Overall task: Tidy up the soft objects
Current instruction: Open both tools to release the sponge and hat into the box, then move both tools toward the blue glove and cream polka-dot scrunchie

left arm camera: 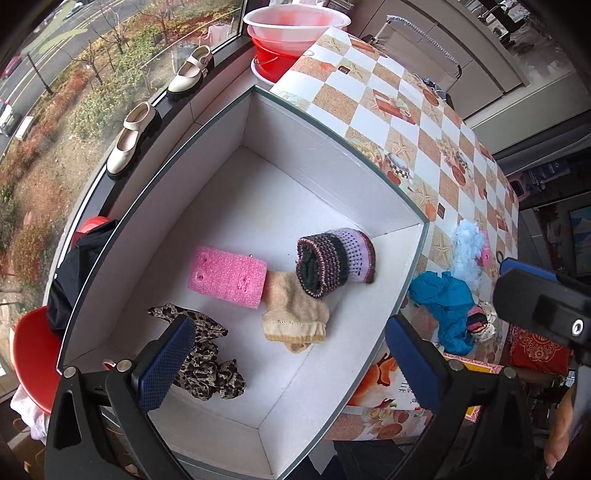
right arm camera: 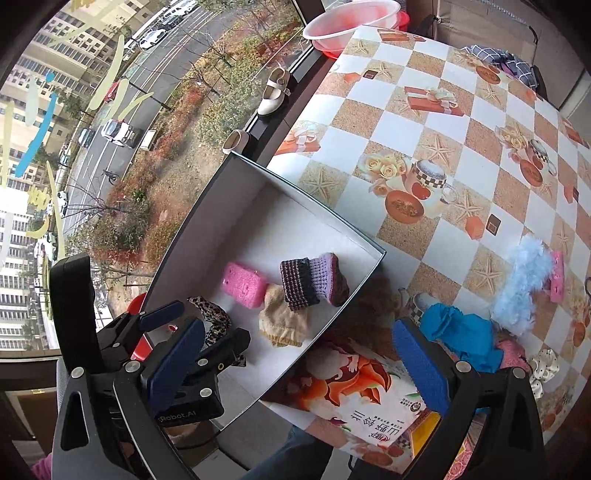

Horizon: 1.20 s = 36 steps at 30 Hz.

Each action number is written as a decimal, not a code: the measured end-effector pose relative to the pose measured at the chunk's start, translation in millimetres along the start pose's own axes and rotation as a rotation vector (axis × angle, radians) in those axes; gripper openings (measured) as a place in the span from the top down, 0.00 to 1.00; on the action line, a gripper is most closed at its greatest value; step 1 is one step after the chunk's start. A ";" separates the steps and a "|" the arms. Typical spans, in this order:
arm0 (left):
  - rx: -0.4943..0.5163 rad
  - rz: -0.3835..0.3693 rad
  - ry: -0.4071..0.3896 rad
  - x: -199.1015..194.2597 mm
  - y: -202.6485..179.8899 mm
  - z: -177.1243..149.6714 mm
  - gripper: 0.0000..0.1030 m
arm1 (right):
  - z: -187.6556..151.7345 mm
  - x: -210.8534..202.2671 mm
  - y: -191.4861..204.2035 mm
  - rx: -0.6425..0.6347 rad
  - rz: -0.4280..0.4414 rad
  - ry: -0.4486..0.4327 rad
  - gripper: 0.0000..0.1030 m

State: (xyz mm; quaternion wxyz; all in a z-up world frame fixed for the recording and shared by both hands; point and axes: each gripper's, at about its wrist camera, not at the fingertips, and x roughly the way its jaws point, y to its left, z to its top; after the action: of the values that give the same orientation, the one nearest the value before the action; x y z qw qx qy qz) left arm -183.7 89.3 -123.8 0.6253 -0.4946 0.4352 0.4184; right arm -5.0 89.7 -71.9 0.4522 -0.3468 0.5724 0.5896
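Observation:
A white-lined box point(left arm camera: 332, 122) holds a pink sponge point(left arm camera: 229, 275), a beige sock point(left arm camera: 295, 314), a rolled purple-and-black knit piece point(left arm camera: 332, 262) and a leopard-print scrunchie point(left arm camera: 199, 354). My left gripper point(left arm camera: 288, 363) hangs open above the box's near end, and the scrunchie lies below its left finger point(left arm camera: 166, 365). My right gripper point(right arm camera: 299, 365) is open over the box's near right corner with nothing between its pads. On the table beside the box lie a crumpled blue cloth point(right arm camera: 461, 332) and a pale blue fluffy piece point(right arm camera: 524, 277).
The box sits at the edge of a checkered table point(right arm camera: 443, 129), partly on a printed package point(right arm camera: 354, 387). A polka-dot scrunchie point(right arm camera: 543, 365) and pink items point(right arm camera: 556, 277) lie near the blue cloth. Shoes point(left arm camera: 136, 136) stand on the window sill, red basins point(left arm camera: 291, 26) beyond.

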 end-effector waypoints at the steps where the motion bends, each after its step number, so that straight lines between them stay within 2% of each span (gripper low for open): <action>1: 0.008 -0.009 -0.002 -3.7 -5.0 -0.1 0.00 | -2.1 -5.8 -4.1 0.018 0.008 -0.007 0.01; 7: 0.099 -0.027 0.002 -13.1 -45.6 -2.5 0.00 | -22.4 -46.2 -43.6 0.162 0.059 -0.043 0.01; 14: 0.231 -0.042 0.050 -0.7 -101.8 -9.9 0.00 | -61.6 -89.8 -101.6 0.309 0.037 -0.094 0.01; 23: 0.362 -0.026 0.099 21.6 -171.4 -15.1 0.00 | -105.7 -123.0 -177.1 0.482 0.011 -0.146 0.01; 29: 0.379 0.011 0.147 53.0 -203.0 -7.7 0.00 | -128.9 -122.8 -231.7 0.592 -0.036 -0.148 0.01; 36: 0.352 0.071 0.202 99.4 -222.8 5.8 0.00 | -157.0 -90.9 -291.9 0.724 -0.109 -0.086 0.01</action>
State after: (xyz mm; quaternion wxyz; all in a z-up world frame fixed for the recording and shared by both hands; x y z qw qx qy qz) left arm 56.4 68.4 -161.6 0.6401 -0.4015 0.5791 0.3060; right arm 281.3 -96.6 -109.5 0.6002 -0.1692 0.7050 0.3378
